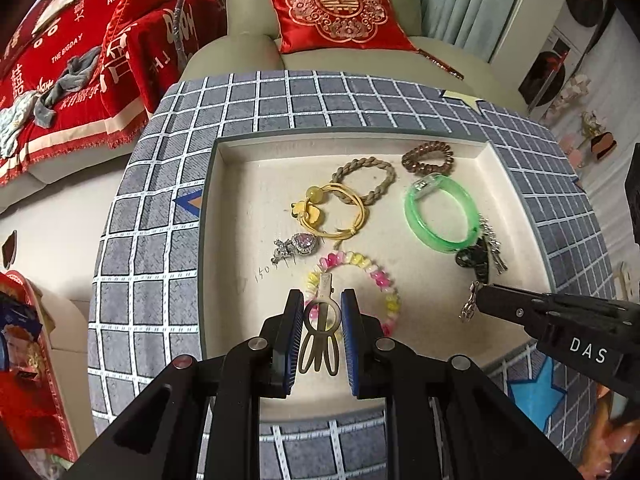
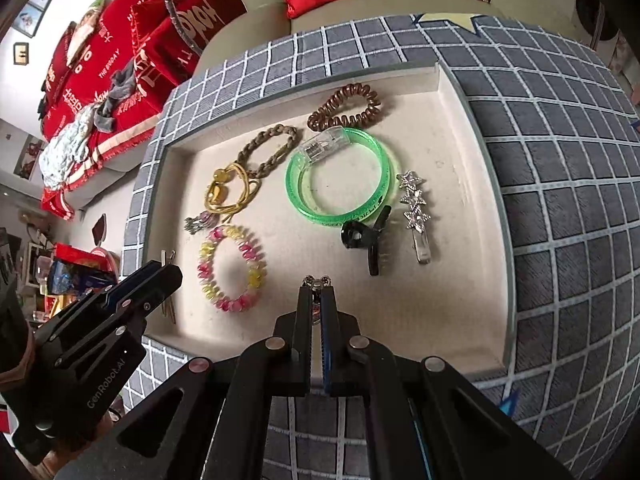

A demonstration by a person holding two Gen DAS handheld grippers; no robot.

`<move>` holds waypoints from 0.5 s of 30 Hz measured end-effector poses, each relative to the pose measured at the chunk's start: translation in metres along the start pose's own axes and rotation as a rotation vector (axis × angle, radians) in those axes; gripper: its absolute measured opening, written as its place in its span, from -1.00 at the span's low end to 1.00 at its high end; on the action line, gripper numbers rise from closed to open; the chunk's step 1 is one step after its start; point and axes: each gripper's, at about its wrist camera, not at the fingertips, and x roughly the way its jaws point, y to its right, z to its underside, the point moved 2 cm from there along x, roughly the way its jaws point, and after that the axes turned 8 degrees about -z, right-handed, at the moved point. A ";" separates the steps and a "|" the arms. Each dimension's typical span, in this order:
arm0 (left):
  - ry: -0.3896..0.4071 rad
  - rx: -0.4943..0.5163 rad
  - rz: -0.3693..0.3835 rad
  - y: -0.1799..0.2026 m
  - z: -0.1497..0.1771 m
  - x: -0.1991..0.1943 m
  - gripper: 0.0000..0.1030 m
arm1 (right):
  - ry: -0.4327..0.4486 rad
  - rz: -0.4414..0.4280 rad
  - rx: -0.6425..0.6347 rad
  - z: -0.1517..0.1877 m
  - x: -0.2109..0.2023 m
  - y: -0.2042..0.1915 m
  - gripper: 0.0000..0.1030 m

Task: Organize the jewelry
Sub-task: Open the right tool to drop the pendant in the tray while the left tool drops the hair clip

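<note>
Now we see our left gripper with its blue pads apart, standing on both sides of a brass hair clip that lies in the cream tray. The clip's long axis runs from 6 to 12 o'clock, straight along the fingers, so we judge that closing the gripper would catch it across its narrow width. We cannot tell if the pads already touch the metal. The clip's tip lies over the pink and yellow bead bracelet, so this one may be dragged when we lift.

Our right gripper is pressed together on a small silver clasp, at 3 o'clock from the left one. The green bangle, the black claw clip and the star hair clip lie at 12 to 1 o'clock from it. For the brass clip, the left gripper is clearly the nearer
</note>
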 end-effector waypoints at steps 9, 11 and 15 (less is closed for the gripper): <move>-0.030 0.009 -0.029 0.003 -0.006 0.021 -0.34 | -0.006 0.006 0.015 -0.019 0.012 0.014 -0.93; -0.033 0.015 -0.037 0.004 -0.005 0.024 -0.34 | -0.009 0.011 0.014 -0.020 0.014 0.015 -0.93; -0.045 0.025 -0.048 0.007 -0.004 0.030 -0.34 | -0.016 0.017 0.017 -0.019 0.017 0.018 -0.90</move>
